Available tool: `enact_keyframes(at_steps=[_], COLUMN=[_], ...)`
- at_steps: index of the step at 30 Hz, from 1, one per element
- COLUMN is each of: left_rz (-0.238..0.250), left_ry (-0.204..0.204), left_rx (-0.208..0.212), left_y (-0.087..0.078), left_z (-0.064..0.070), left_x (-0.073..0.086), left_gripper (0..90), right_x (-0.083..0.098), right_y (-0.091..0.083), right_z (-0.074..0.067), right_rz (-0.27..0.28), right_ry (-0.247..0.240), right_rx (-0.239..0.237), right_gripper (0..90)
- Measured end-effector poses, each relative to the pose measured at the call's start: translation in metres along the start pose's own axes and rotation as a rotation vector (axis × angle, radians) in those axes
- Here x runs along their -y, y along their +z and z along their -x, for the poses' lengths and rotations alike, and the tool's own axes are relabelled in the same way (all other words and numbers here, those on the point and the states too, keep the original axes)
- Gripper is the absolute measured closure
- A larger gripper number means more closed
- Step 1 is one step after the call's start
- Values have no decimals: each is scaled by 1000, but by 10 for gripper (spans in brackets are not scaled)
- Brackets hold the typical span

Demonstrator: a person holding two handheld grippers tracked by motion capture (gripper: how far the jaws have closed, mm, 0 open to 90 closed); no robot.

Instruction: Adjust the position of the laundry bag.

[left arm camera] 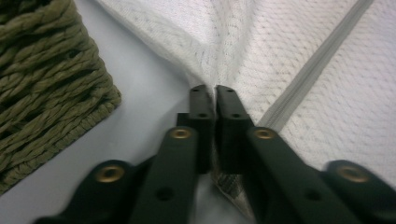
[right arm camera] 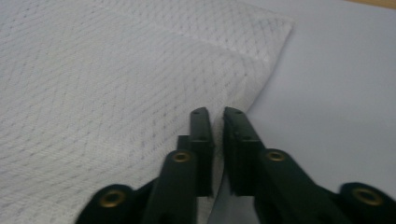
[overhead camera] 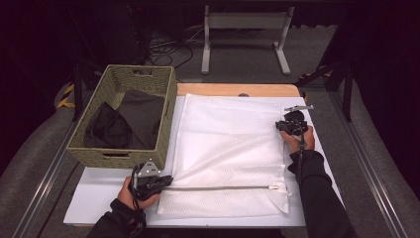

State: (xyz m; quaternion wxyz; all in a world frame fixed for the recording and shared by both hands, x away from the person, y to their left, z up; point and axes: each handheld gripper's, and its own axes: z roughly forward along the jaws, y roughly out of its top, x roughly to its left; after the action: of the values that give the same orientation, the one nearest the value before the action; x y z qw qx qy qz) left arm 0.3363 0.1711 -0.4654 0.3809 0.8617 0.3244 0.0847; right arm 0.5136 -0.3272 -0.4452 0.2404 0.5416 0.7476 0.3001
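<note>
You are working with one white mesh laundry bag (overhead camera: 228, 148), one woven basket (overhead camera: 124, 116) and two grippers. The bag is lying flat across the middle of the white desk (overhead camera: 99, 198), its single zipper (overhead camera: 223, 187) running along near the front edge. The basket is sitting at the desk's left edge, overhanging it, with dark clothes (overhead camera: 126, 124) piled inside; how many pieces there are is hard to make out.

Your left gripper (overhead camera: 166, 181) is pinching the bag's mesh at its front left corner, jaws closed on a fold of the fabric, as the left gripper view (left arm camera: 215, 93) is showing. Your right gripper (overhead camera: 280, 125) is resting at the bag's right edge near the back right corner; in the right gripper view (right arm camera: 216, 116) its jaws are standing nearly together, and whether they are catching the bag's hem is not clear.

No label or writing is readable anywhere.
</note>
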Motion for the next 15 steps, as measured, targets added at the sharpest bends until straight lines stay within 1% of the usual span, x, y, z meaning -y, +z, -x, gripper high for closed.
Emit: enact_keyframes(at_steps=[1, 2, 4, 5, 6, 8, 9, 10, 11, 12, 13, 15], left_rz=[-3, -1, 1, 3, 10, 19, 19, 18, 22, 21, 22, 23], left_ry=[2, -4, 0, -7, -2, -29, -18, -29, -33, -25, -40, -52], left_rx=[0, -3, -7, -12, -27, -25, -44, -39, -44, -59, -65, -62], left_y=[0, 0, -1, -3, -4, -5, -6, -6, -7, -8, -9, -9], left_z=[0, 0, 0, -1, -3, -4, -6, -6, -6, -6, -6, -8], left_x=[0, 0, 0, 1, 1, 2, 2, 2, 2, 3, 3, 4], left_gripper=[885, 886, 885, 885, 885, 884, 884, 884, 885, 885, 885, 883], right_x=[-3, -5, -9, -10, -12, -16, -18, -21, -24, -27, -31, -37], right_y=[2, 4, 7, 8, 10, 14, 15, 17, 20, 22, 25, 29], right_z=[0, -1, 0, 0, 0, -1, -1, -3, -4, -6, -8, -13], right_rz=[-9, -12, -10, -10, -11, -11, -10, -8, -5, 2, 1, 7], right_ry=[-14, -24, -23, -19, -19, -28, -29, -39, -44, -48, -48, -66], right_rx=[1, 2, -2, -4, -7, -9, -12, -16, -17, -18, -22, -19], right_gripper=[884, 888, 893, 893, 893, 893, 893, 893, 892, 892, 893, 891])
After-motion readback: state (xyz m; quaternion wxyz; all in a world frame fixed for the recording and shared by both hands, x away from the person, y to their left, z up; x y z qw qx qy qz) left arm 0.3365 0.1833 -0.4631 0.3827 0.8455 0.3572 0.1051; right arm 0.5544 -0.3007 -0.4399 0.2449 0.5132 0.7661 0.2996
